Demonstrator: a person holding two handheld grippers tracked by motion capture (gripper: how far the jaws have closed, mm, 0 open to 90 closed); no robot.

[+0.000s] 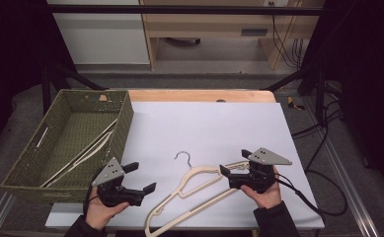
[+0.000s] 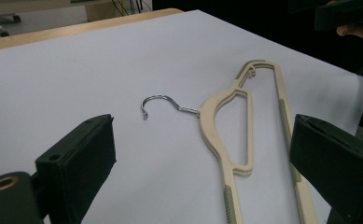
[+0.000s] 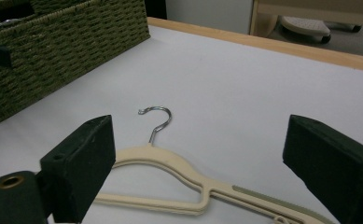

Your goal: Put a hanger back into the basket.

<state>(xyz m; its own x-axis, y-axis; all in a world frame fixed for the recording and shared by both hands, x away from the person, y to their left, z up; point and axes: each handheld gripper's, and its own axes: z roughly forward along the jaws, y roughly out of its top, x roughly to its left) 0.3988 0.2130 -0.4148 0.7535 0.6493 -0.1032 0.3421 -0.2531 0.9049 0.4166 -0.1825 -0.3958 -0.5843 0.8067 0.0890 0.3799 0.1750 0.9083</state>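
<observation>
1 cream hanger (image 1: 83, 154) inside green woven basket (image 1: 124, 123), another (image 1: 199, 190) on table.

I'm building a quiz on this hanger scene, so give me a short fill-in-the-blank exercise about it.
1. The cream hanger on the white table has a metal ____.
2. The woven basket is coloured ____.
3. The left gripper and the right gripper both have jaws that stand ____.
4. Inside the basket lies another ____.

Missing words: hook; green; open; hanger

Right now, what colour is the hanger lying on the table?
Cream, with a silver metal hook; the hanger shows best in the left gripper view.
</observation>
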